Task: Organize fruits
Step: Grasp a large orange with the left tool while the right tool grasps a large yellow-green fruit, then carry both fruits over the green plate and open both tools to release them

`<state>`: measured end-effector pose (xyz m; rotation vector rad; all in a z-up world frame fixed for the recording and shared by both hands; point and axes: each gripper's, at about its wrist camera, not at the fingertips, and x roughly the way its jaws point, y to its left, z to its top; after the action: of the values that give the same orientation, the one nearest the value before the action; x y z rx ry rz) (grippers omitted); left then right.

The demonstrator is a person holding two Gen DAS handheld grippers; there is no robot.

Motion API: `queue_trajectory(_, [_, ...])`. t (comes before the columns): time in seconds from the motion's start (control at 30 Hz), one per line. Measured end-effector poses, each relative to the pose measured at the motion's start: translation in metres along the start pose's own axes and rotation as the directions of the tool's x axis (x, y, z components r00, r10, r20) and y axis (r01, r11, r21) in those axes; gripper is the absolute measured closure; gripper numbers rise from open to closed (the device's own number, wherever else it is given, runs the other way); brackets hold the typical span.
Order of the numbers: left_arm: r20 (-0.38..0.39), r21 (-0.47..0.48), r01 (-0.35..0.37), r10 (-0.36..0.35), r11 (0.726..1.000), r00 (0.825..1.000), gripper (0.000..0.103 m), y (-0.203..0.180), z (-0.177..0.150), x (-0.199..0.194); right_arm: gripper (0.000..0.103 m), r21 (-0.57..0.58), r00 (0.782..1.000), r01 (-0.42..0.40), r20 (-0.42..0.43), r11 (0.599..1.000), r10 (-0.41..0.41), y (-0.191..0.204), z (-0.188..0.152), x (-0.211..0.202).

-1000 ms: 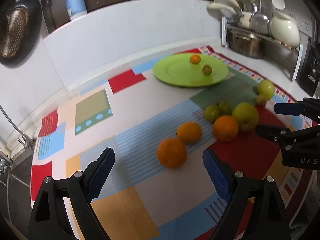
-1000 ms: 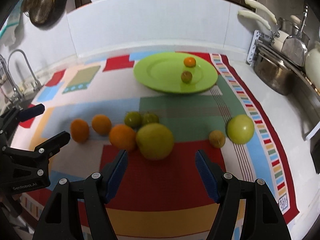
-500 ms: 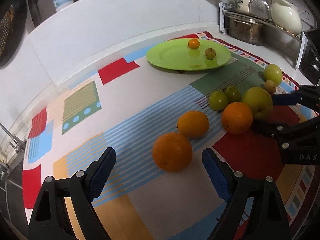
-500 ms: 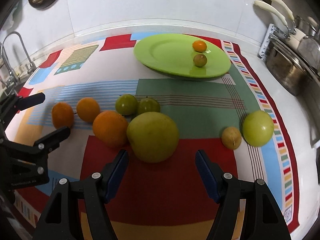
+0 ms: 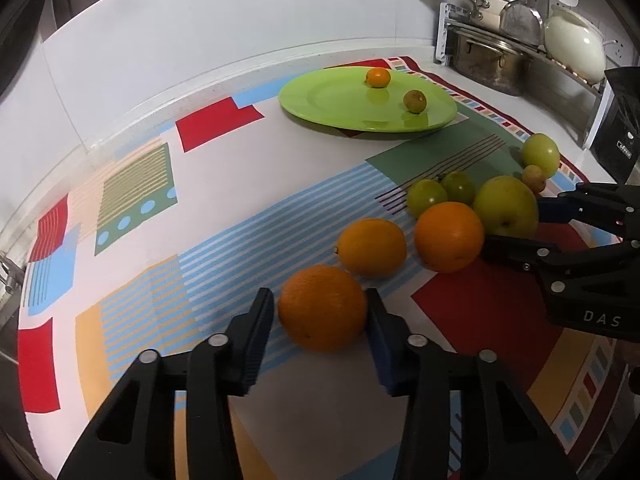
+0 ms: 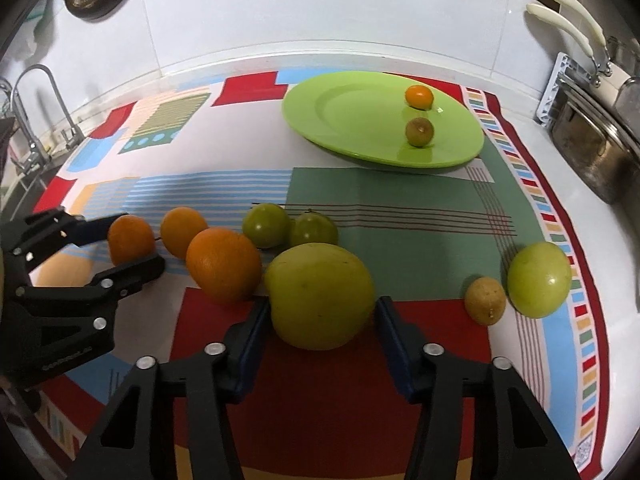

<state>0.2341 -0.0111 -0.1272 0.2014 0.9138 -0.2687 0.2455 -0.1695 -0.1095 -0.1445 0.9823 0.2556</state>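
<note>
My left gripper [image 5: 318,300] is closing, its blue pads touching both sides of the nearest orange [image 5: 322,316], which rests on the mat. My right gripper [image 6: 323,303] is closing too, pads against a large yellow-green apple [image 6: 320,292], also on the mat. Between them lie two more oranges [image 5: 372,246] [image 5: 449,236] and two green tomatoes [image 6: 266,225] [image 6: 314,230]. A smaller green apple [image 6: 538,284] and a little yellowish fruit [image 6: 485,300] lie to the right. The green plate [image 6: 352,120] at the back holds a tiny orange fruit [image 6: 419,96] and a small brownish one [image 6: 419,131].
A colourful patterned mat [image 5: 240,200] covers the counter. A steel pot and dish rack [image 5: 492,60] stand at the back right, with a black box [image 5: 620,136] near them. A faucet [image 6: 36,120] and sink edge are at the left. A white wall runs behind.
Both grippers have come down and forward towards the fruit. The left jaws narrowed from wide apart onto the nearest orange, and the right jaws narrowed onto the large apple.
</note>
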Motion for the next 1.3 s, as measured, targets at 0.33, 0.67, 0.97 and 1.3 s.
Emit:
queue_trajectory(0.33, [0.006,-0.03,-0.005,0.006,1.0,1.0,0.063,-0.002,-0.001,-0.006,0.053,0.055,1.0,0.005,0.03,0.998,-0.006,-0.006,-0.007,-0.008])
queue_trajectory(0.67, [0.087,-0.042,0.003,0.0,0.999,0.996,0.063,-0.009,0.008,-0.041,0.053,0.081,0.995,-0.005,0.095,0.997,-0.003,-0.009,-0.007,-0.039])
queue_trajectory(0.97, [0.201,-0.035,0.02,-0.012,0.999,0.98,0.063,-0.015,0.04,-0.073,0.053,0.086,0.982,-0.016,0.191,0.996,-0.001,-0.015,0.011,-0.074])
queue_trajectory(1.3, [0.305,-0.013,0.012,-0.008,1.0,0.952,0.063,-0.02,0.089,-0.086,0.053,0.118,0.957,-0.018,0.289,0.993,-0.017,-0.037,0.046,-0.095])
